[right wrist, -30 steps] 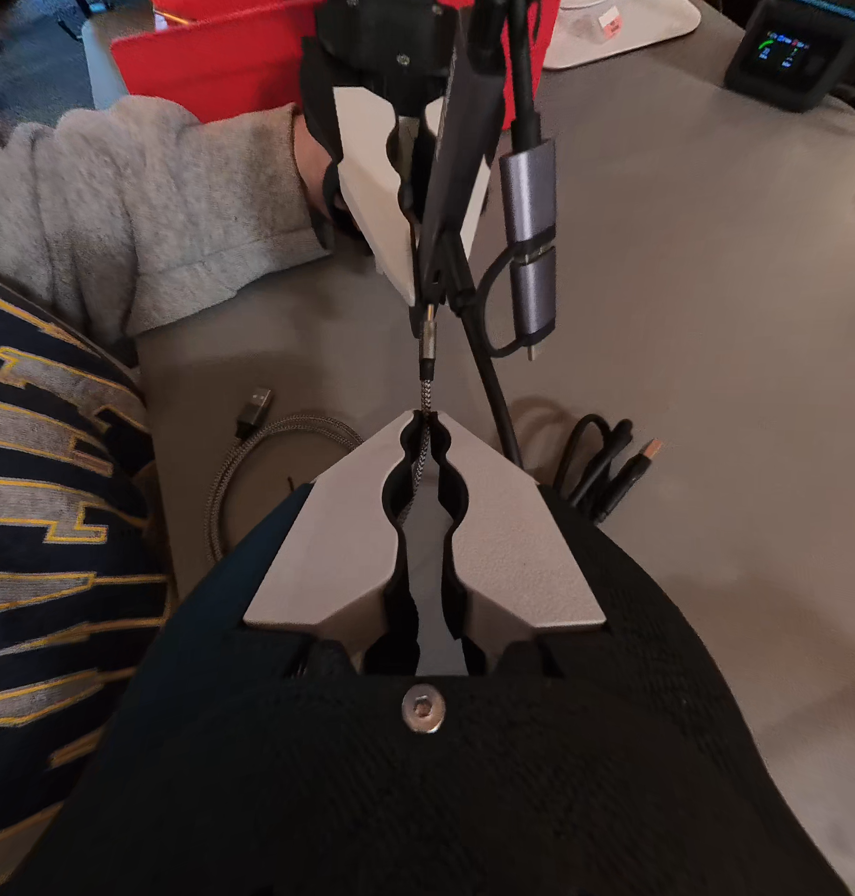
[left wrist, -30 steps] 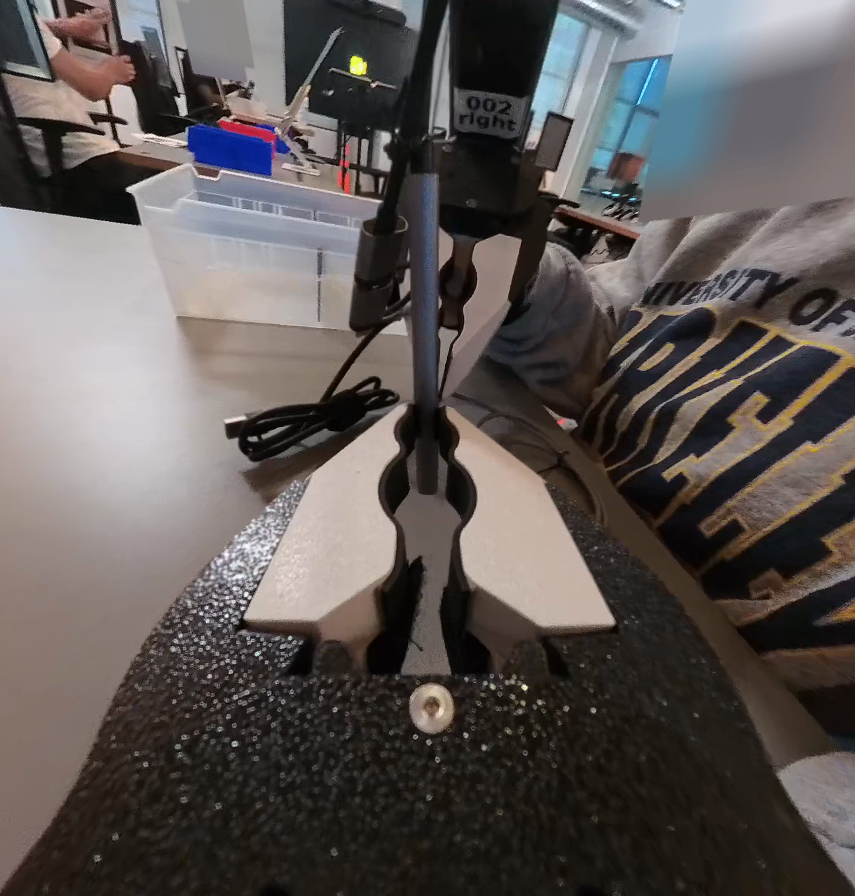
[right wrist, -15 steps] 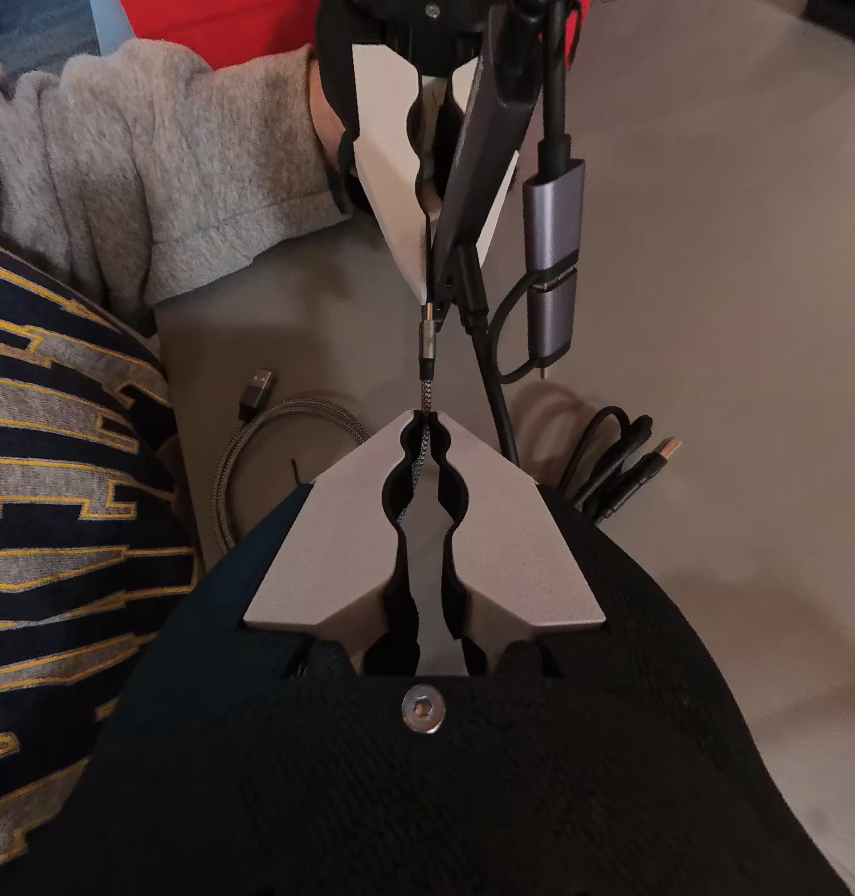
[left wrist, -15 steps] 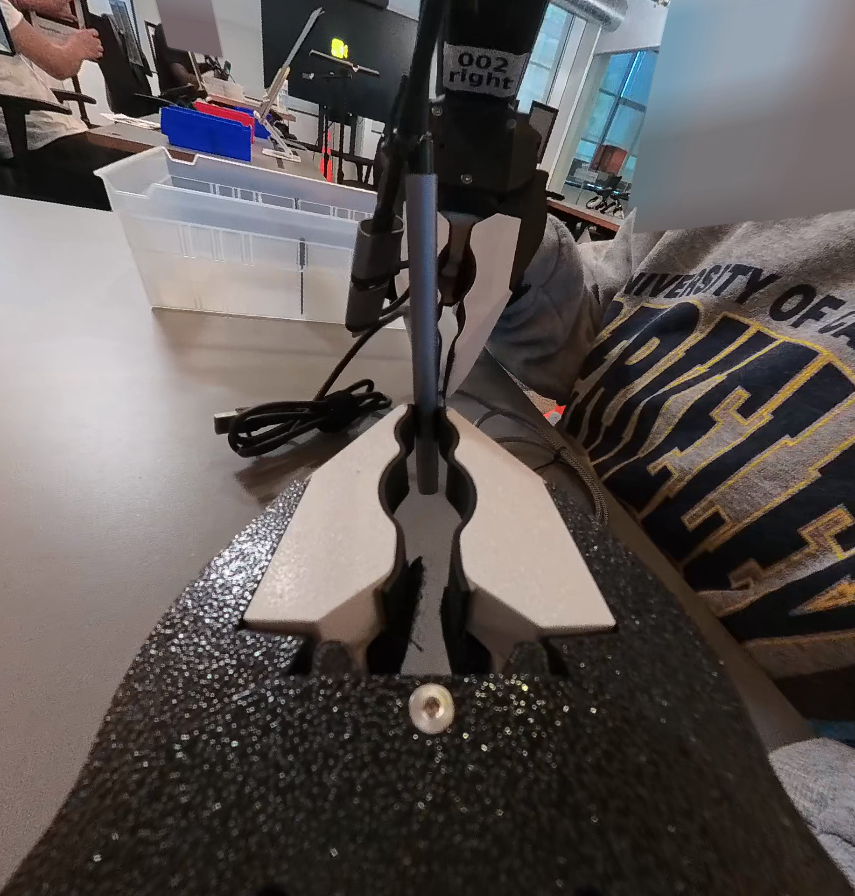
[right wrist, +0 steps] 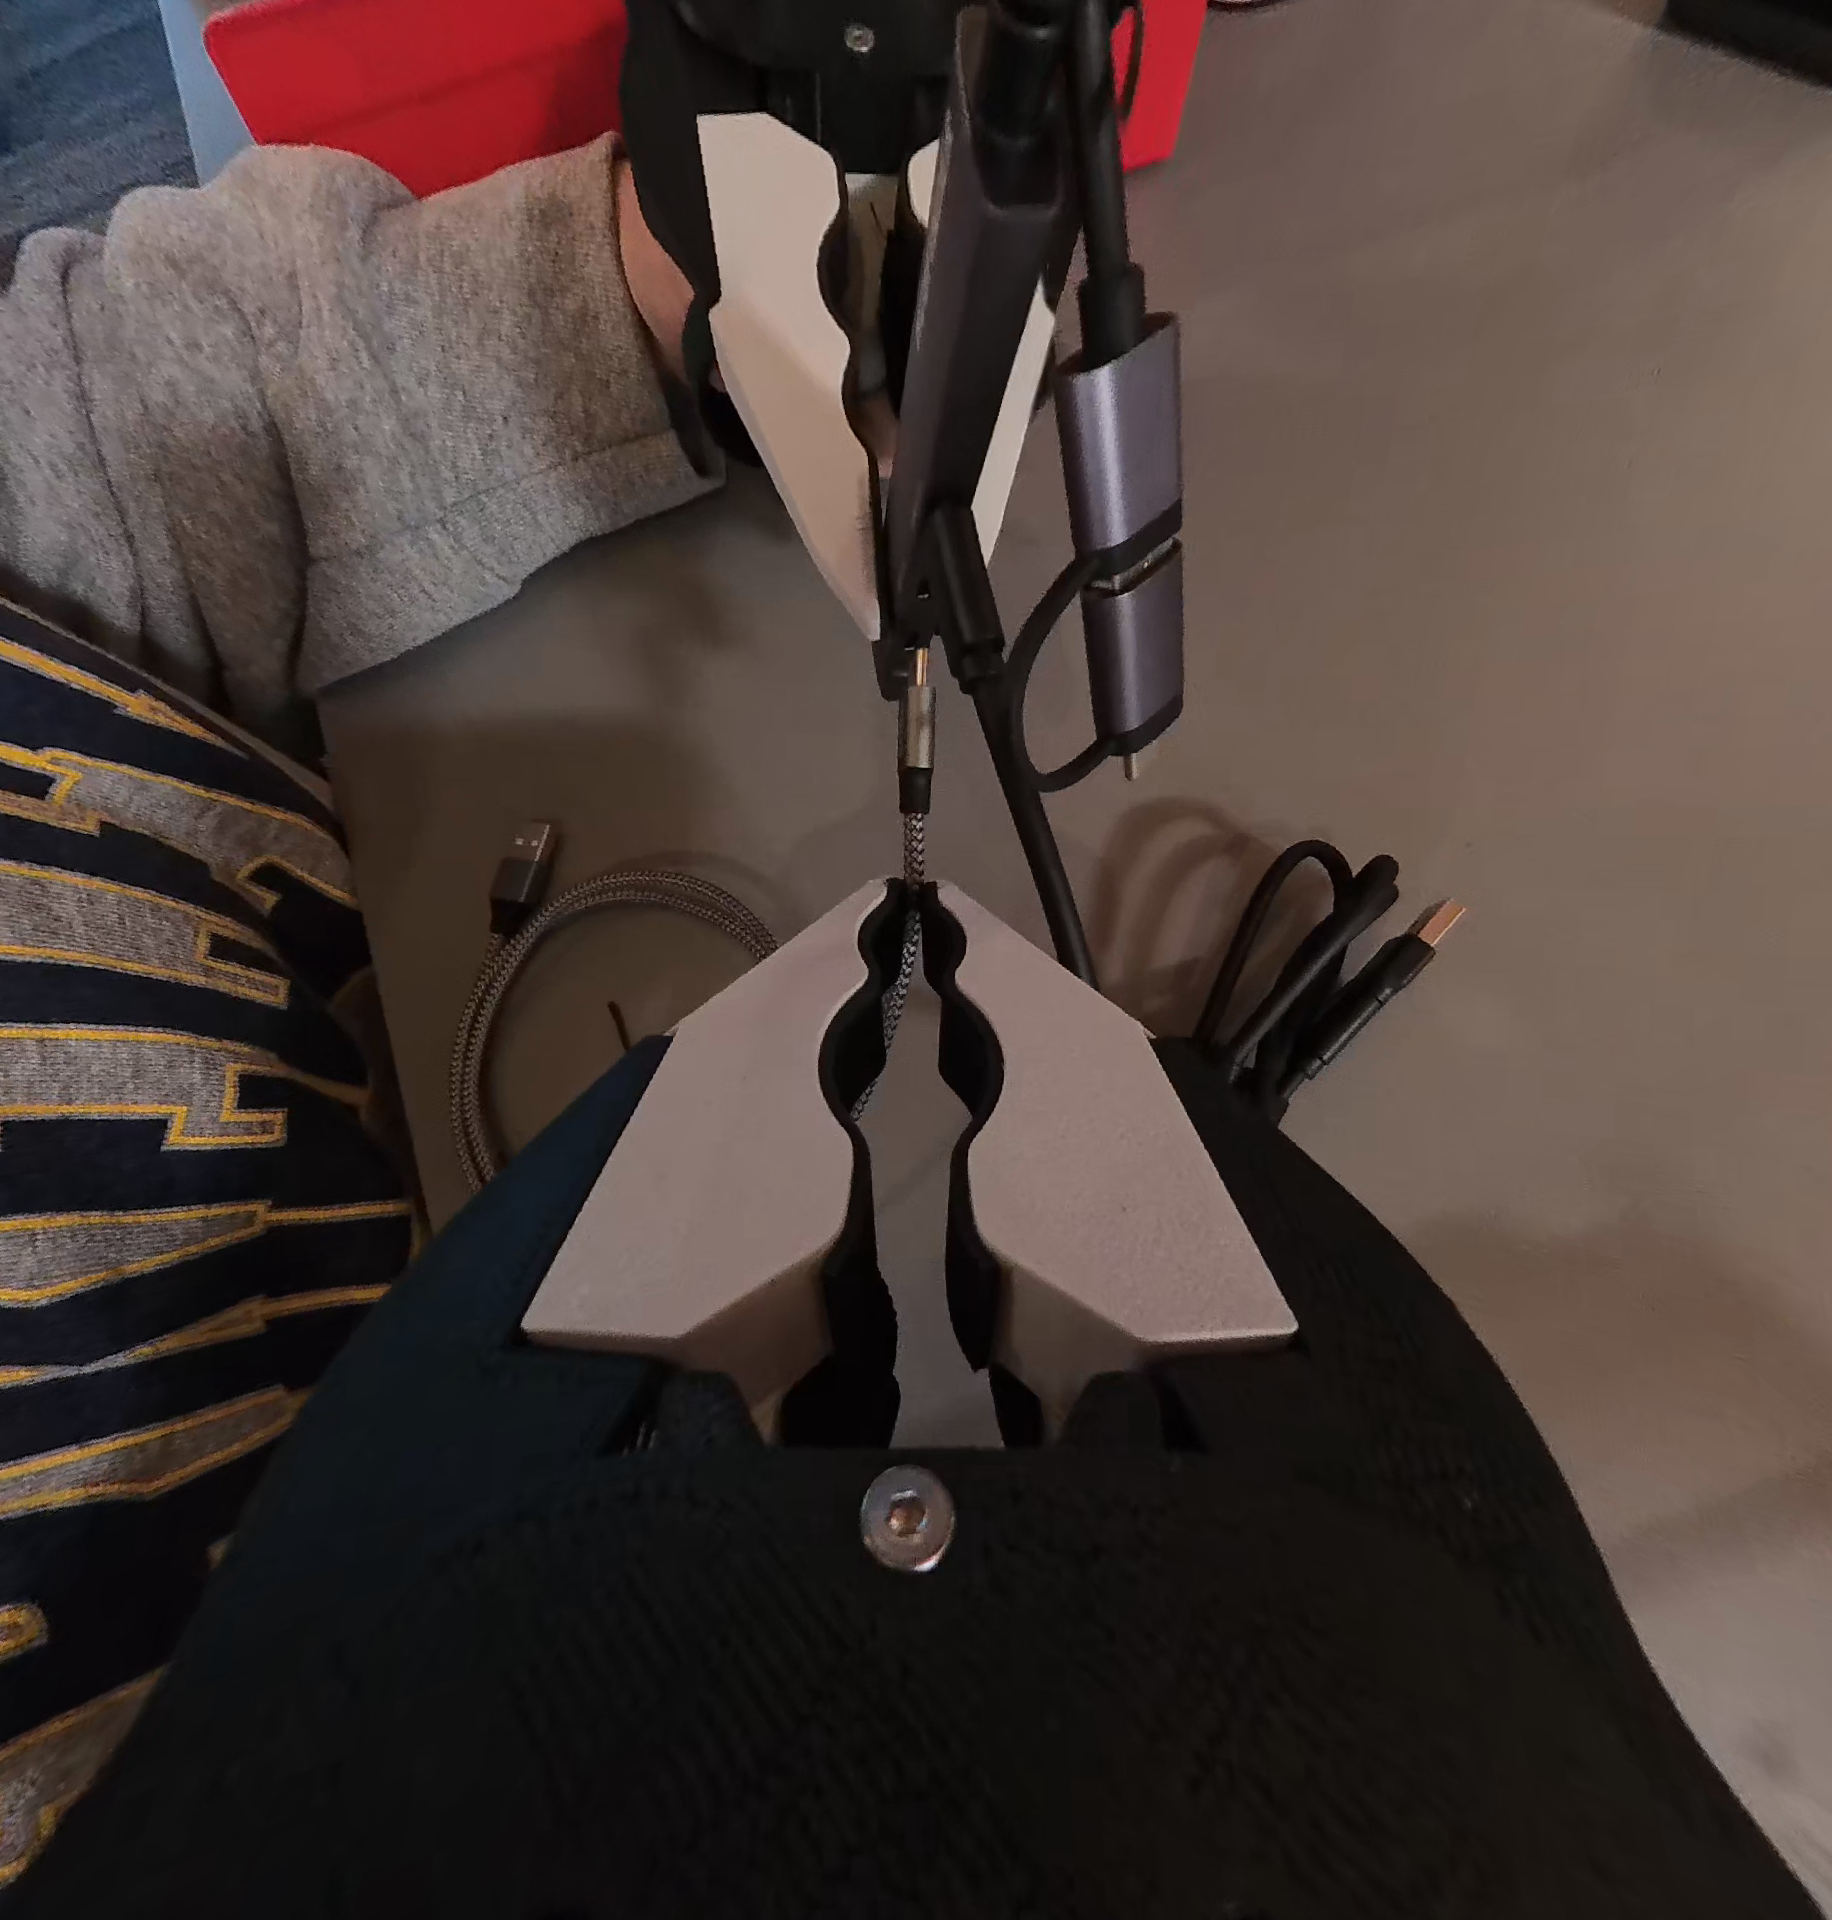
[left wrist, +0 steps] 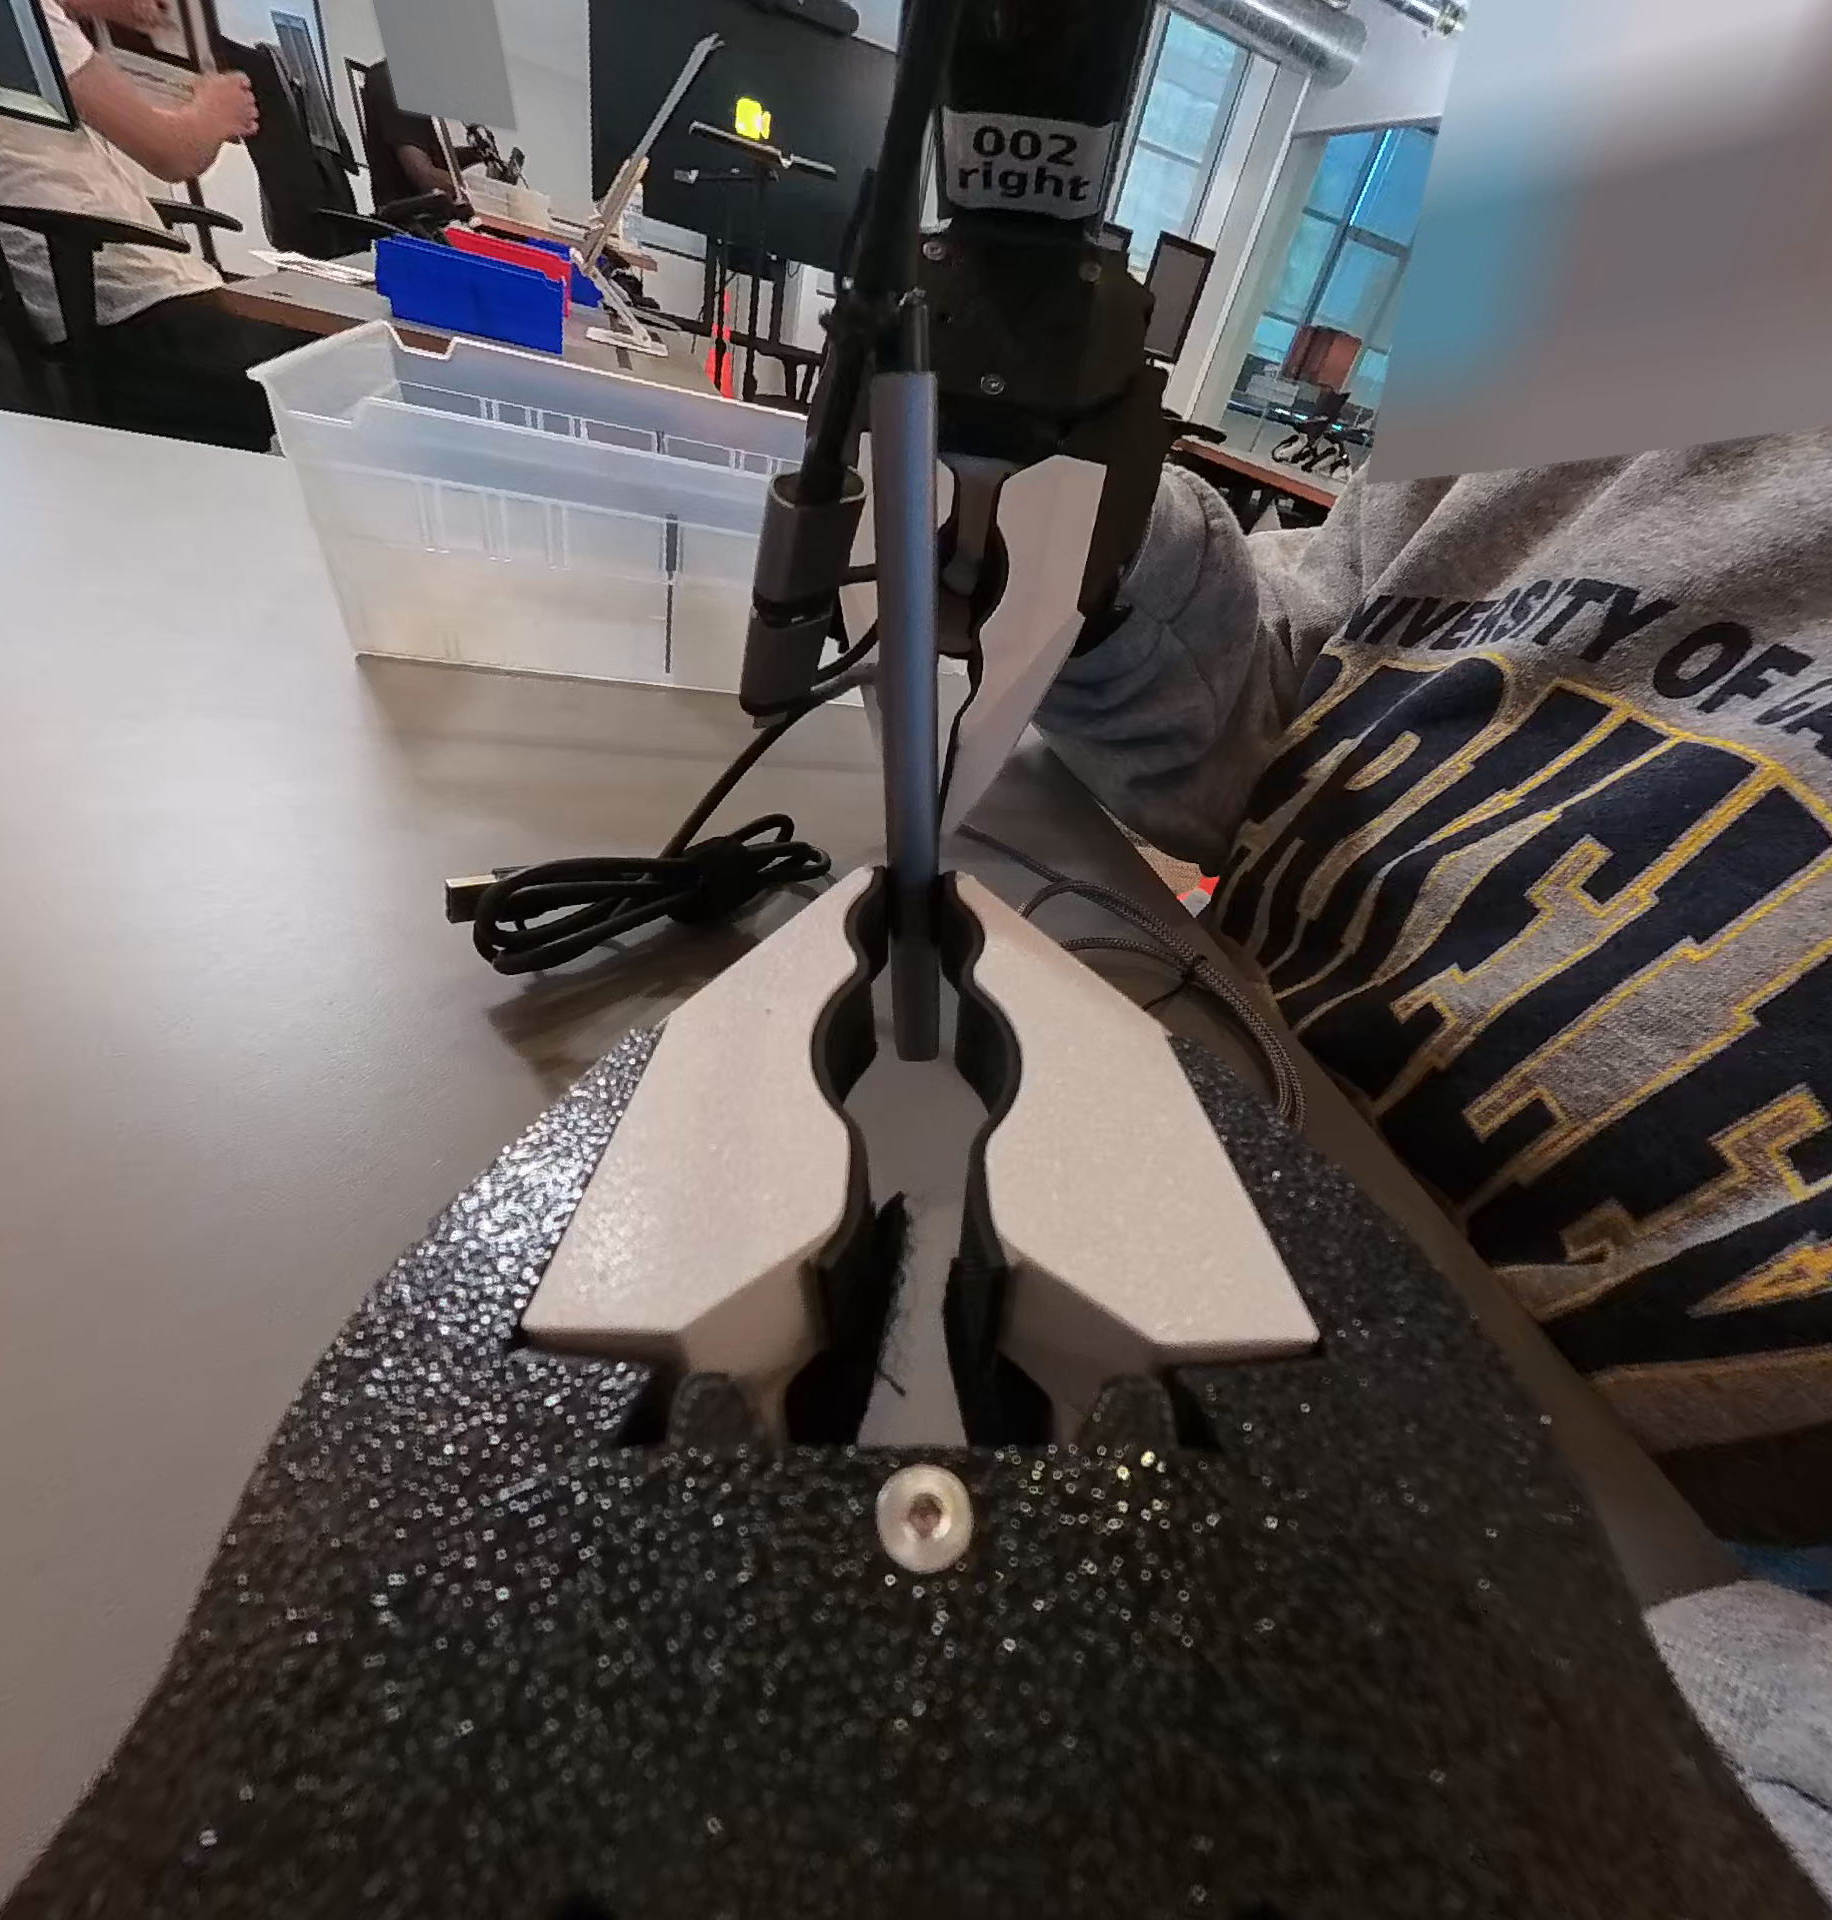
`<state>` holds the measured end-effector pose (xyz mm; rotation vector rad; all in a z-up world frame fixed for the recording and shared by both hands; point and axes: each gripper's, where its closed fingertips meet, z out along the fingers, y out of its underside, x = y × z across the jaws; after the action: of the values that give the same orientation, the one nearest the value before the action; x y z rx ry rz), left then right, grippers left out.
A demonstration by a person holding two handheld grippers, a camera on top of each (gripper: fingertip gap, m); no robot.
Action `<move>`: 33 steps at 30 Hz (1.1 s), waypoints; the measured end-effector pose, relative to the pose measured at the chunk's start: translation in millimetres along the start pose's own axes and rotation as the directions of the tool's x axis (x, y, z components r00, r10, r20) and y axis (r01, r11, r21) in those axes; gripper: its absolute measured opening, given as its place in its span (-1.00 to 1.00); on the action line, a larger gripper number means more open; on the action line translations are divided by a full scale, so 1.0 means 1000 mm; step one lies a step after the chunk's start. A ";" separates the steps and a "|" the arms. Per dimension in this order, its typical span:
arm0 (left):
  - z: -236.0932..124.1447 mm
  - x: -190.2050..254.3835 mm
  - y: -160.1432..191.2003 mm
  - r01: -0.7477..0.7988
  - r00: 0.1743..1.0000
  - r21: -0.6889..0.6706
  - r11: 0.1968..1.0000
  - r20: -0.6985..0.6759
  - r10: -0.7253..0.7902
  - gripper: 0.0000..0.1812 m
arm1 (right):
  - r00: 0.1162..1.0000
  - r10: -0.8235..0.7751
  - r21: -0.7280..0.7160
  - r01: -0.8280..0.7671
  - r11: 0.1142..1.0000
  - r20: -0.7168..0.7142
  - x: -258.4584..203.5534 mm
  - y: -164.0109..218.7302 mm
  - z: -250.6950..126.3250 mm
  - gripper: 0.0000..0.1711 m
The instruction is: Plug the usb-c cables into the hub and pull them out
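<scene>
My left gripper [left wrist: 912, 888] is shut on the slim grey hub [left wrist: 907, 675], which I see edge-on standing up from the jaws. In the right wrist view the hub [right wrist: 979, 343] hangs between the left gripper's white fingers [right wrist: 787, 395]. A black cable plug [right wrist: 964, 592] sits in the hub's end. My right gripper [right wrist: 912, 899] is shut on the braided cable [right wrist: 896, 997]. This cable's metal usb-c plug [right wrist: 917, 727] points at the hub's end, with its tip right at the port. The hub's grey adapter [right wrist: 1125, 582] dangles beside it.
The braided cable's coil [right wrist: 600, 925] and its USB-A end [right wrist: 522, 873] lie on the grey table near a person's sweatshirt. A black cable coil [left wrist: 631, 904] lies on the table. A clear plastic bin [left wrist: 527, 499] stands behind, and a red box [right wrist: 424, 83] at the far edge. Tip to tip, the grippers are about 5 cm apart.
The two grippers have drawn slightly closer together, so the hub looms larger in the right wrist view. Both stay shut, and the plug stays at the hub's end.
</scene>
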<state>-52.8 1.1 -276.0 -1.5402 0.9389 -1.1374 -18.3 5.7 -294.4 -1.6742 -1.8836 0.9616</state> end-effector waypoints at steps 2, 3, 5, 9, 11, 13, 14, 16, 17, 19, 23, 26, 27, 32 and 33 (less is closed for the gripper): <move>0.000 0.000 0.000 0.005 1.000 0.003 1.000 -0.003 -0.005 -0.92 | 1.000 0.001 -0.002 -0.001 1.000 0.001 0.000 0.000 0.001 -0.99; 0.001 0.000 0.000 0.005 1.000 0.002 1.000 -0.003 -0.005 -0.92 | 1.000 0.001 -0.004 -0.001 1.000 0.002 0.000 0.000 0.001 -0.99; 0.001 0.001 0.000 0.004 1.000 0.001 1.000 -0.004 -0.004 -0.92 | 1.000 0.000 -0.007 0.000 1.000 0.008 0.000 0.000 0.003 -0.99; 0.000 0.001 0.000 0.006 1.000 0.001 1.000 -0.005 -0.006 -0.92 | 1.000 0.003 -0.007 -0.003 1.000 0.024 -0.001 0.000 0.005 -0.99; 0.001 0.001 0.001 0.003 1.000 -0.008 1.000 -0.003 -0.003 -0.92 | 1.000 0.000 -0.016 0.000 1.000 0.026 -0.001 0.002 0.004 -0.99; 0.002 0.001 0.002 0.002 1.000 -0.015 1.000 -0.003 -0.002 -0.92 | 0.999 -0.006 -0.027 0.007 1.000 0.033 -0.002 0.003 0.004 -0.99; 0.003 0.001 0.003 0.002 1.000 -0.019 1.000 -0.004 -0.002 -0.92 | 0.999 -0.008 -0.033 0.009 0.999 0.036 -0.002 0.003 0.005 -0.99; 0.004 0.000 0.003 0.002 1.000 -0.024 1.000 -0.004 -0.002 -0.92 | 0.999 -0.015 -0.048 0.017 0.999 0.040 -0.003 0.004 0.006 -0.99; 0.004 0.000 0.003 0.003 1.000 -0.024 1.000 -0.004 -0.003 -0.92 | 0.999 -0.018 -0.055 0.021 0.998 0.040 -0.003 0.004 0.006 -0.99; 0.004 0.000 0.004 0.005 1.000 -0.026 1.000 -0.007 -0.005 -0.92 | 0.999 -0.022 -0.061 0.024 0.998 0.039 -0.003 0.004 0.007 -0.99; 0.005 -0.001 0.009 0.007 1.000 -0.061 0.998 0.007 -0.007 -0.92 | 1.000 -0.015 -0.043 0.016 0.999 0.017 0.001 0.002 0.005 -0.99; 0.005 -0.003 0.010 0.009 1.000 -0.068 0.998 0.015 -0.008 -0.92 | 1.000 0.000 0.015 0.000 1.000 -0.002 0.005 -0.004 0.002 -0.99; 0.006 -0.003 0.010 0.012 1.000 -0.067 0.998 0.018 -0.011 -0.92 | 1.000 0.003 0.032 -0.003 0.999 -0.008 0.007 -0.004 0.002 -0.99; 0.005 -0.007 0.009 0.024 0.999 -0.058 0.998 0.031 -0.022 -0.92 | 0.999 0.005 0.135 0.002 0.991 -0.047 0.010 -0.006 0.005 -0.99; 0.006 -0.007 0.009 0.025 0.999 -0.057 0.998 0.033 -0.023 -0.92 | 0.999 0.009 0.162 -0.001 0.987 -0.052 0.011 -0.006 0.005 -0.99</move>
<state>-49.6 7.1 -286.8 -1.6161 0.9408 -1.1075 -27.8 15.4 -294.1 -1.5940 -1.7194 1.0329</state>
